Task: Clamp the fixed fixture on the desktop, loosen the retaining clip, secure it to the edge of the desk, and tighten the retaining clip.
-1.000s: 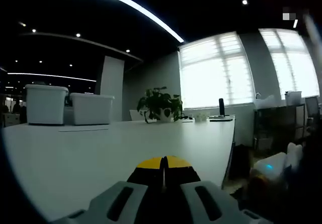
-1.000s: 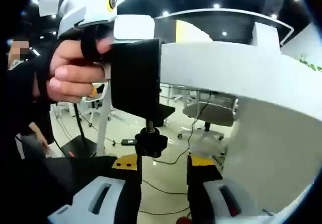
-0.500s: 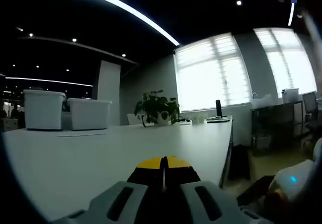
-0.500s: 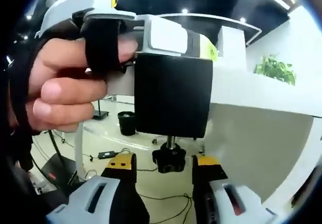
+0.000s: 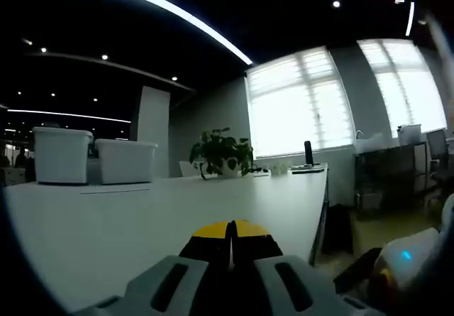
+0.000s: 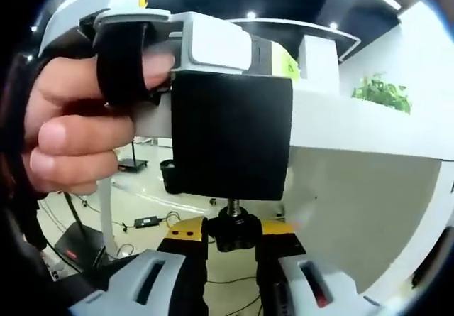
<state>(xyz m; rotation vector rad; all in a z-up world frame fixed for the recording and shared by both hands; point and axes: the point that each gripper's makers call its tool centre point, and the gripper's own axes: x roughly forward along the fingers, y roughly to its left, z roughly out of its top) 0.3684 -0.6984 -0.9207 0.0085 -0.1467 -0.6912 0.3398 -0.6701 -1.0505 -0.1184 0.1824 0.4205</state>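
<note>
Now the black fixture sits on the white desk edge, held there by the left gripper in a person's hand. Beneath it, the right gripper pinches the black screw knob with its yellow-tipped jaws. Across the desktop, the left gripper's jaws meet, tips touching; a potted plant stands far off

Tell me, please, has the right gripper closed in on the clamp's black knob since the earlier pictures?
Yes. The right gripper jaws, earlier apart either side of the black knob under the black clamp, now pinch it.
</note>
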